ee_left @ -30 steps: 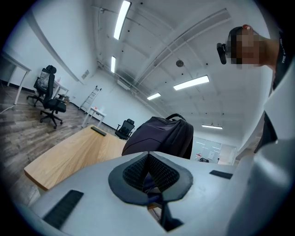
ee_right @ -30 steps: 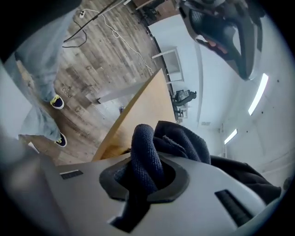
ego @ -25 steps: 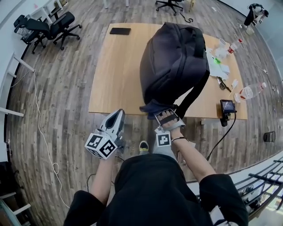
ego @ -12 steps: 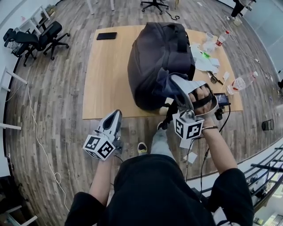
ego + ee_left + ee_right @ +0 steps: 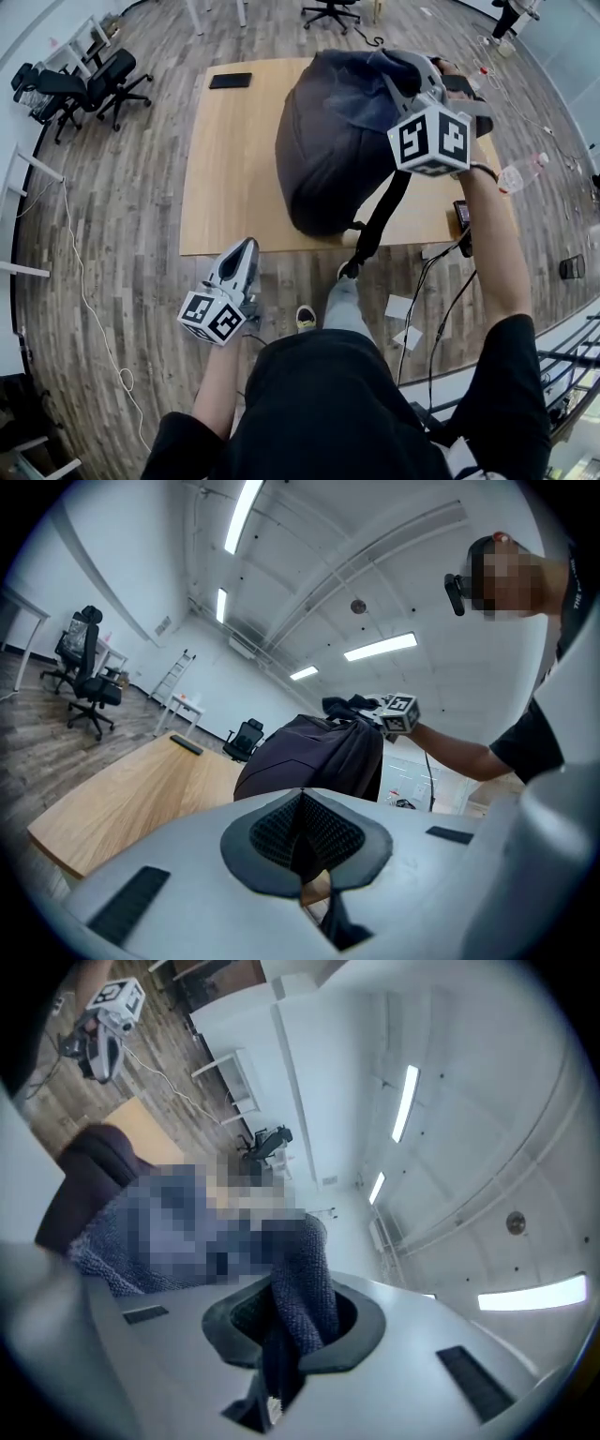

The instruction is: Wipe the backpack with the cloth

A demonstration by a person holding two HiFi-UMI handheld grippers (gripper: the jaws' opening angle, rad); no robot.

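Now the right hand-held gripper [image 5: 401,73], jaws pinching the blue-grey cloth [image 5: 361,89], has climbed from the near lower side of the dark backpack [image 5: 323,169] to its far top, where the cloth seems to touch it. The backpack lies on the table [image 5: 230,178]. The left hand-held gripper [image 5: 247,248] stays low beside the table, jaws pressed together on nothing.

I can read no words, numbers or brand names anywhere. The left gripper's cube [image 5: 214,317], at 7 o'clock in the head view, and the right gripper's cube [image 5: 429,139], at 1 o'clock, carry only black-and-white square patterns, not letters. Any print on the bottle [image 5: 521,172] at 3 o'clock is too small for me to read.
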